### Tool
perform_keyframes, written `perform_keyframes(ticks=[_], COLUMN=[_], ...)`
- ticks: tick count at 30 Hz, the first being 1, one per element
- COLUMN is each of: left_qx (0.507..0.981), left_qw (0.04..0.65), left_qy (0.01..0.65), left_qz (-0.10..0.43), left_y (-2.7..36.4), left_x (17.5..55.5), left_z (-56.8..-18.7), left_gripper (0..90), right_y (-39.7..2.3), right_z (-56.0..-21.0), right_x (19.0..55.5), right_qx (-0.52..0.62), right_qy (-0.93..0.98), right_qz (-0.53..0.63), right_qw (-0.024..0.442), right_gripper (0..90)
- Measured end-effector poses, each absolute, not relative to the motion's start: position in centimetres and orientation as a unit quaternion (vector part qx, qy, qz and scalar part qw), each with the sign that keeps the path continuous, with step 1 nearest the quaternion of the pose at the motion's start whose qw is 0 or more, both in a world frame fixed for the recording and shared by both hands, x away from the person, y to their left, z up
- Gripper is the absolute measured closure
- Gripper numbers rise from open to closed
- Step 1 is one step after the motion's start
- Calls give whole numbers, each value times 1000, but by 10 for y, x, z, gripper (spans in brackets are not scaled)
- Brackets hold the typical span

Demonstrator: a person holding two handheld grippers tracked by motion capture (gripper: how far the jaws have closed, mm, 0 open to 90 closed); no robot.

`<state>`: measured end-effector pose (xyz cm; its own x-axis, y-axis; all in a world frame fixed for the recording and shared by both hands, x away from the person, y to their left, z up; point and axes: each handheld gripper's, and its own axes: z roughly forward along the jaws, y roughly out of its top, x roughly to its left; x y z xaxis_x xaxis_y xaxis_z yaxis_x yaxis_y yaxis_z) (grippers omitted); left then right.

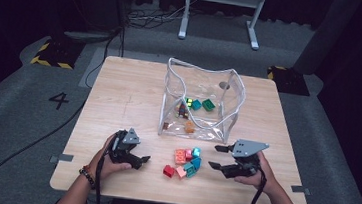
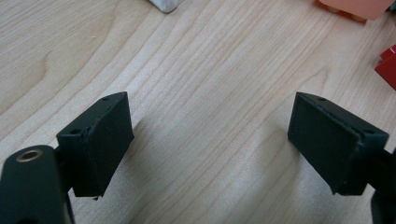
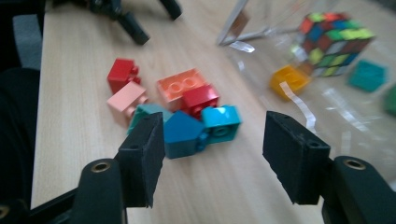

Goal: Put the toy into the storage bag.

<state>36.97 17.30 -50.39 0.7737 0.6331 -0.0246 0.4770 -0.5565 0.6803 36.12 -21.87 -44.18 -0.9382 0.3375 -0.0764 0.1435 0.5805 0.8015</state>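
A pile of toy bricks (image 1: pixel 186 162) lies on the wooden table (image 1: pixel 119 101) between my two grippers. In the right gripper view it shows a red brick (image 3: pixel 122 72), a pink one (image 3: pixel 126 100), an orange one (image 3: pixel 181 86), a dark blue one (image 3: pixel 184 133) and a cyan one (image 3: pixel 222 122). My right gripper (image 1: pixel 215 156) stands open just right of the pile, its jaws (image 3: pixel 212 154) empty and pointing at the blue bricks. My left gripper (image 1: pixel 142 161) is open left of the pile, over bare wood (image 2: pixel 210 135), with a red brick (image 2: pixel 387 65) at that view's right edge.
A clear plastic bag (image 1: pixel 199 103) stands open behind the pile. It holds a colour puzzle cube (image 3: pixel 334 44), a yellow-orange brick (image 3: pixel 289 79) and teal and green bricks (image 1: pixel 203 104). A cable runs off the table's left side. The table's front edge is close to both hands.
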Motion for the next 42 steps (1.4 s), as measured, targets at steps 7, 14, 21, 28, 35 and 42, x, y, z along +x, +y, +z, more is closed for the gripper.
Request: perform_keyframes(ticks=[7, 14, 21, 28, 35, 42], left_qx=[876, 875, 876, 875, 875, 875], left_qw=[347, 348, 347, 348, 348, 348], left_qy=[316, 317, 316, 317, 317, 317], left_qz=[112, 112, 112, 113, 112, 112], left_y=[173, 173, 173, 173, 173, 173], left_x=[370, 370, 370, 370, 370, 370], left_z=[-504, -504, -504, -504, -504, -504], left_gripper=[141, 142, 141, 141, 142, 141], right_y=[-197, -185, -184, -187, -188, -179], right_z=[-463, -476, -485, -490, -493, -496], right_x=[359, 363, 370, 374, 377, 378], right_qx=[141, 158, 172, 172, 179, 183], right_qy=[885, 888, 888, 892, 892, 891], right_qz=[436, 425, 420, 413, 407, 409], right_qw=[87, 76, 69, 71, 78, 79], right_gripper=[398, 411, 457, 554, 507, 522])
